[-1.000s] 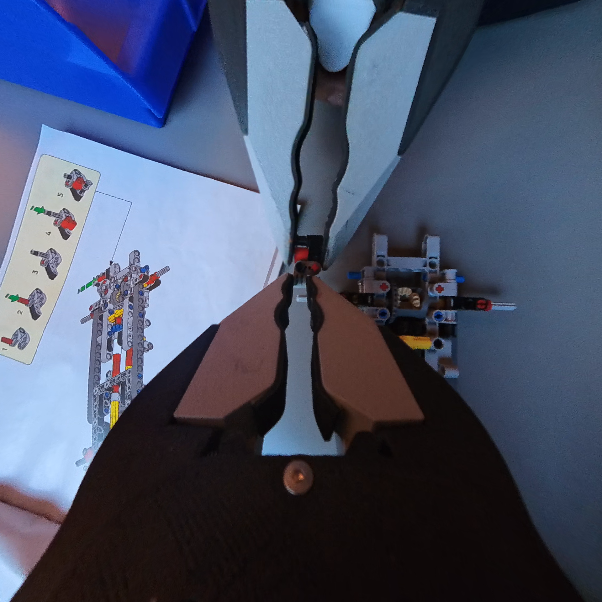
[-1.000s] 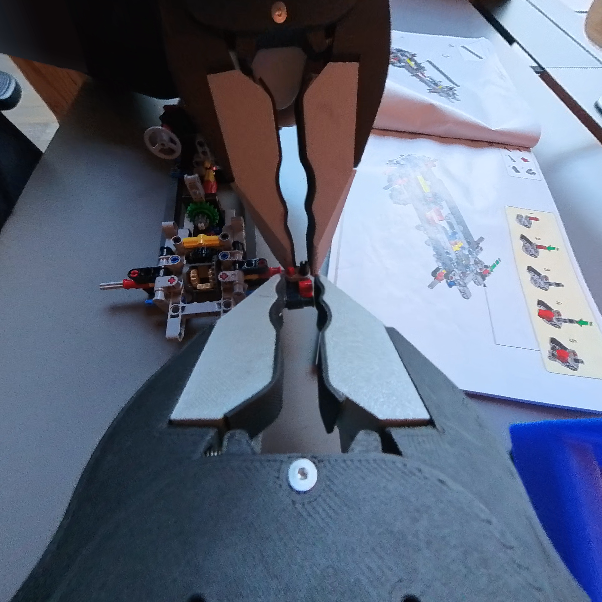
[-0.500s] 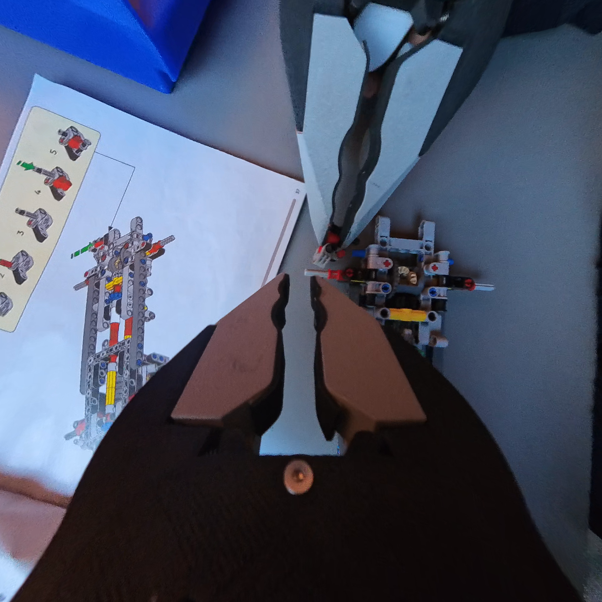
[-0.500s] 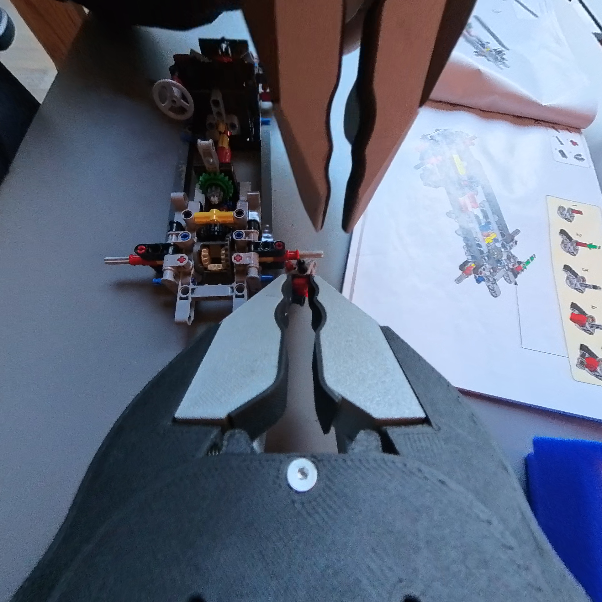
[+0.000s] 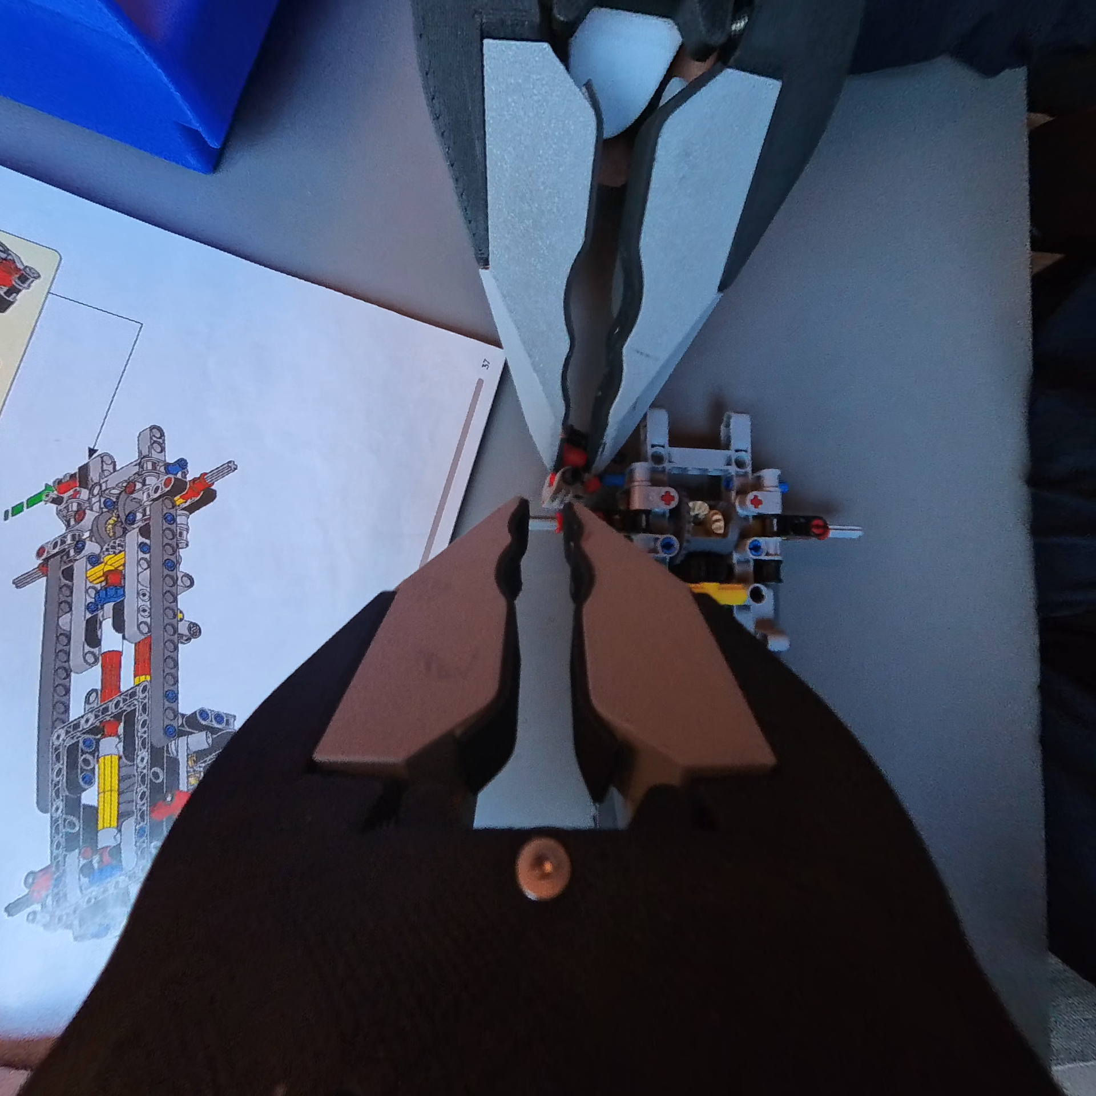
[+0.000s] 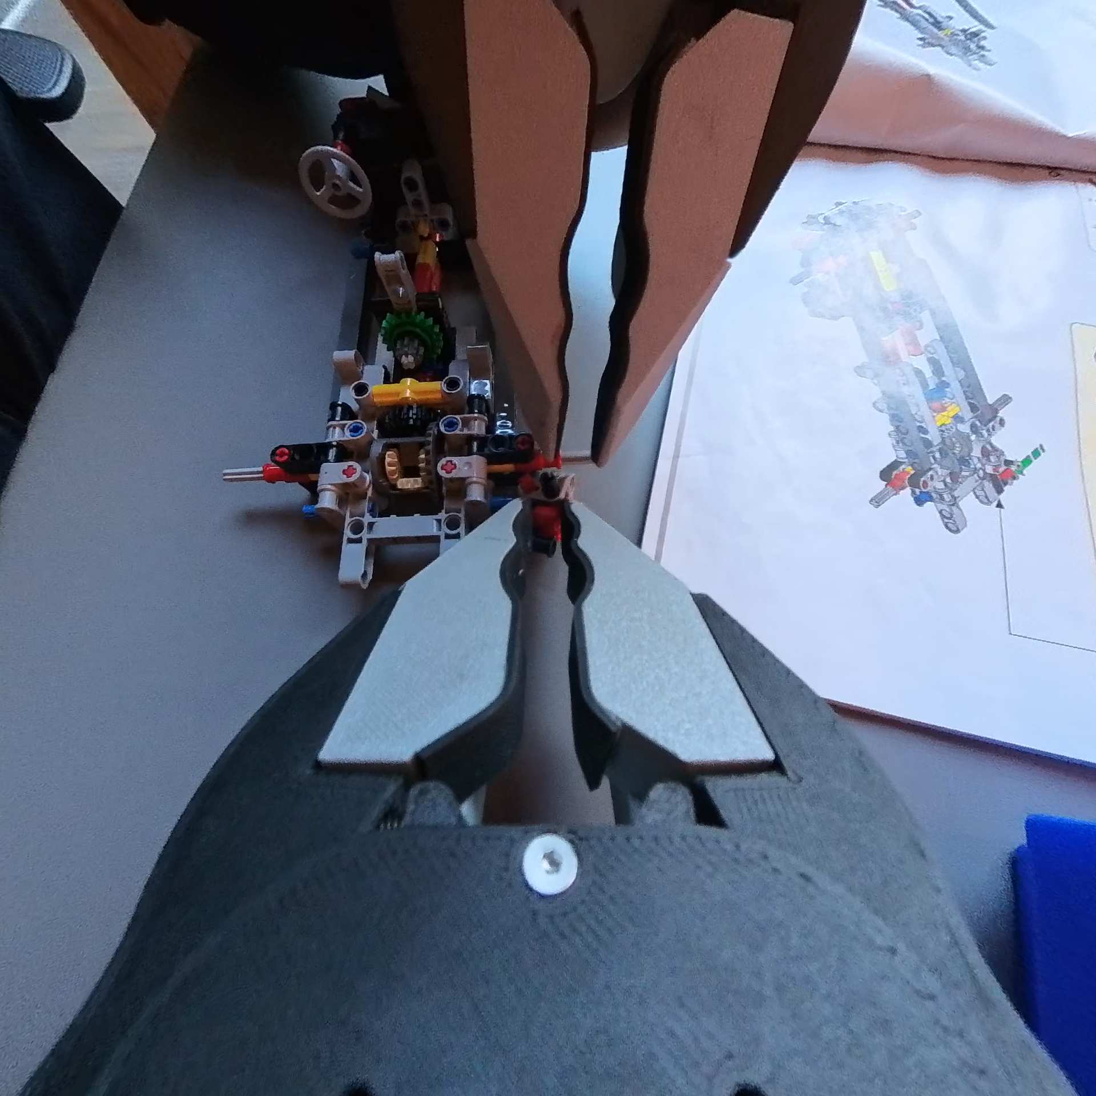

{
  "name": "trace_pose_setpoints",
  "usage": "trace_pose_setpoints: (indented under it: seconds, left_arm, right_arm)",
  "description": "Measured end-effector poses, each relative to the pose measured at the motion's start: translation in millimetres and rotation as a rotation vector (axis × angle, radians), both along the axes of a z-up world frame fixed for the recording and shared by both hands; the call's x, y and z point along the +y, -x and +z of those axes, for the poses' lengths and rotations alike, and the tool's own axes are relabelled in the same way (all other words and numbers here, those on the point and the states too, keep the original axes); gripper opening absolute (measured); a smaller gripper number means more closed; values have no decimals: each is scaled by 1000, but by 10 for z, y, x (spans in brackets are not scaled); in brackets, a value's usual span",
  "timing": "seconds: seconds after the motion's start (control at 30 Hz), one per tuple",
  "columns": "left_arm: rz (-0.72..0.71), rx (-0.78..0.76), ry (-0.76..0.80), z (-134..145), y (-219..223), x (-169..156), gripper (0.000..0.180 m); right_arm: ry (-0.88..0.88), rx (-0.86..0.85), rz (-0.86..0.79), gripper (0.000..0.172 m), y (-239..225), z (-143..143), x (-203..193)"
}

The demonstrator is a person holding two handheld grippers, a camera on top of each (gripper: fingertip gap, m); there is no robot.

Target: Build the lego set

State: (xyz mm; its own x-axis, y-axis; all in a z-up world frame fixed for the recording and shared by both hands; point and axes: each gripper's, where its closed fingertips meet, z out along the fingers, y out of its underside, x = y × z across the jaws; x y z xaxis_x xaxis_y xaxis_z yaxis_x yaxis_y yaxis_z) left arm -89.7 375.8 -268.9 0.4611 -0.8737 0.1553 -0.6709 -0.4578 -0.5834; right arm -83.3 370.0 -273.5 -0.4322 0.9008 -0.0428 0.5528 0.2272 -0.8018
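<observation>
- We are seeing the right tool (image 6: 548, 522), the one with grey fingers, closing nearly all the way on a small red and black connector piece (image 6: 547, 525); both pads are pressing on its sides.
- The piece's pale grey end is sticking out past the fingertips, just beside the end of the brick-built chassis (image 6: 409, 439) lying on the grey bench (image 6: 148, 593).
- We are seeing the left tool (image 5: 545, 522), the one with brown fingers, standing slightly open with nothing between its pads.
- One of its fingertips (image 5: 572, 525) is sitting at the red bush on the thin grey axle (image 5: 542, 525) that is poking out of the chassis; we cannot tell whether it is touching.
- The two tools are pointing at each other, tips close together, right at that axle end.
- An open instruction booklet (image 5: 296, 415) is lying on the bench beside the chassis, its printed page showing a drawing of the model.
- A blue bin (image 5: 118, 77) is standing beyond the booklet's far edge.
- A grey steering wheel (image 6: 335, 184) is sitting at the far end of the chassis, and a green gear (image 6: 409, 338) is sitting upright along its middle.
</observation>
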Motion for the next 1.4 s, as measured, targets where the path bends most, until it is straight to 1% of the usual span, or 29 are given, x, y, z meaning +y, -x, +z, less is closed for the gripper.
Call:
trace_pose_setpoints:
  seconds: [0.17,0.37,0.47,0.7,0.77,0.87,1.07,1.23,1.4]
  left_arm:
    - [10,-25,3,55,25,15,8]
    - [6,-27,21,16,13,3,8]
    - [6,-34,33,-3,3,0,8]
    - [28,-85,67,34,0,13,6]
    - [34,-93,73,45,5,16,6]
    - [38,-102,78,57,7,17,6]
    - [44,-107,78,57,9,26,5]
    - [71,-133,80,86,26,69,3]
    - [74,-147,99,78,11,66,8]
  right_arm:
    - [12,0,13,6,-23,7,-6]
    - [99,-15,13,6,-28,44,6]
    - [186,-44,-8,6,-14,60,49]
    - [472,-145,-45,5,-15,96,112]
    - [519,-146,-45,5,-14,122,118]
    - [555,-144,-41,5,-16,148,119]
    - [562,-175,-57,5,-7,103,126]
    - [650,-207,-86,5,8,99,153]
    - [657,-177,-55,5,1,159,120]
